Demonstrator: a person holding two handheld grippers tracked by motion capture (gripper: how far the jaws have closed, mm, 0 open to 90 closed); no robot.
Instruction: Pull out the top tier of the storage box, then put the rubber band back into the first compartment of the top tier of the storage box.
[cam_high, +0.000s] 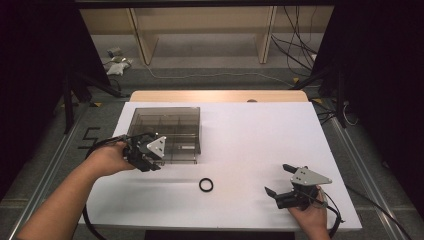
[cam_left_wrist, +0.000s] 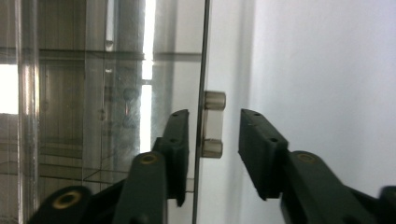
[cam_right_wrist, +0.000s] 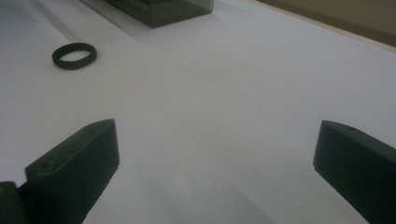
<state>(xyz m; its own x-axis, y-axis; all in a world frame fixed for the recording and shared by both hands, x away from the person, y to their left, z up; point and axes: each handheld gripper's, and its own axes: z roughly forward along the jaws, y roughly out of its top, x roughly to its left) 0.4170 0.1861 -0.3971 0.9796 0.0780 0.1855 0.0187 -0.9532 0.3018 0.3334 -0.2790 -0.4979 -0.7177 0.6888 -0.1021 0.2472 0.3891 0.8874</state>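
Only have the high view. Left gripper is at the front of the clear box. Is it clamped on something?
Observer: No. In the left gripper view, the left gripper has its jaws either side of a small clear handle on the box edge, with a gap on each side.
Operator: Right gripper holding anything?
Observer: No. In the right gripper view, the right gripper stands wide open over bare white table.
Operator: The ring?
Observer: The black ring is a straight-walled band lying flat.

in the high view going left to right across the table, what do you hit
left tongs at the smoky clear compartment box → black ring → right tongs, wide open over the white table
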